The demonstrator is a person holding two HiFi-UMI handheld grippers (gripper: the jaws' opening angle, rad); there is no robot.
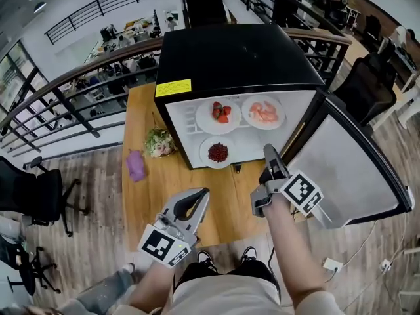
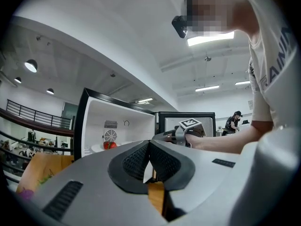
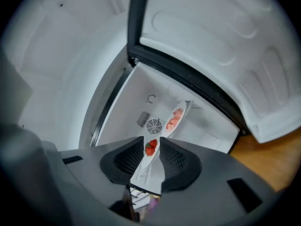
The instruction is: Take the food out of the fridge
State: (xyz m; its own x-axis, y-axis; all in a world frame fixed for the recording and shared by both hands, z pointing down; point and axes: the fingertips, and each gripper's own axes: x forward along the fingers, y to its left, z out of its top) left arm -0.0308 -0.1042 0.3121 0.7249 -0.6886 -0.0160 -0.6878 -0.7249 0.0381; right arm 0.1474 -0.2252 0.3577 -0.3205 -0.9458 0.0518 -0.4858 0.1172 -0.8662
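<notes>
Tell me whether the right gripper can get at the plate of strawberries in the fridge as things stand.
Probably yes. The fridge door stands wide open, the right gripper faces the opening with jaws apart, and nothing stands between it and the plate of strawberries.

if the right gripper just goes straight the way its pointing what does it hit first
Most likely the strawberry plate in the open fridge: it shows right between the right gripper's parted jaws. Depth is unclear.
</notes>
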